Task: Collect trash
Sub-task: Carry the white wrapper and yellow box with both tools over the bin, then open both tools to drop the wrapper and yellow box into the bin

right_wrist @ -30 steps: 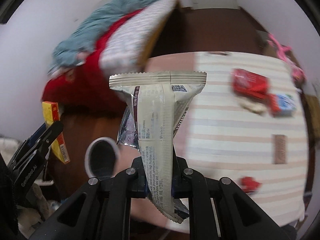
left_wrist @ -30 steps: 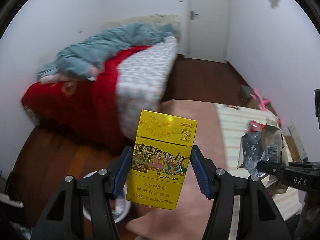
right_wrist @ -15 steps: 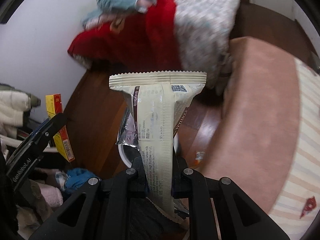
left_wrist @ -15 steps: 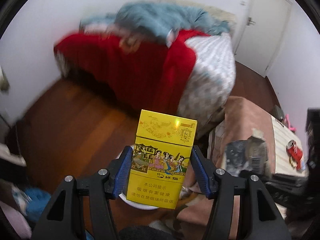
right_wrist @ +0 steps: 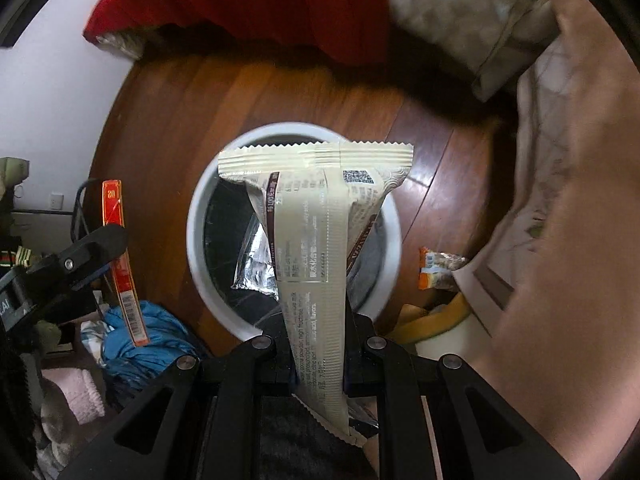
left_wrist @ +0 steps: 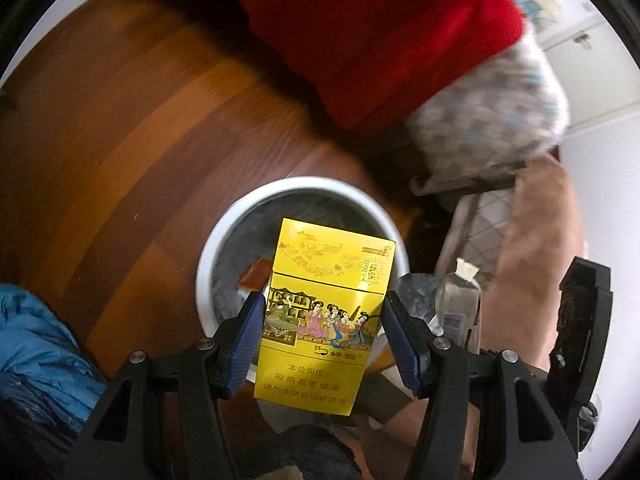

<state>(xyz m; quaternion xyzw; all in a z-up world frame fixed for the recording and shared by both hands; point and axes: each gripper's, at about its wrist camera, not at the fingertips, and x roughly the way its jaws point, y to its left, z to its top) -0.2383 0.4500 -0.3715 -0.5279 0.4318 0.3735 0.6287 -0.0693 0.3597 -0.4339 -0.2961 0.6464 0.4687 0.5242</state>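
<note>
Hovering now over the white bin (left_wrist: 224, 240), no longer facing the bed: left gripper (left_wrist: 324, 344) clamping yellow cigarette pack (left_wrist: 324, 332). Right gripper (right_wrist: 320, 360) is gripping cream wrapper (right_wrist: 316, 248), unchanged.

Bin (left_wrist: 224, 236) interior partly behind yellow pack (left_wrist: 324, 320).

"吸烟有害健康" on the yellow cigarette pack (left_wrist: 320, 320); "20" on its side
</note>
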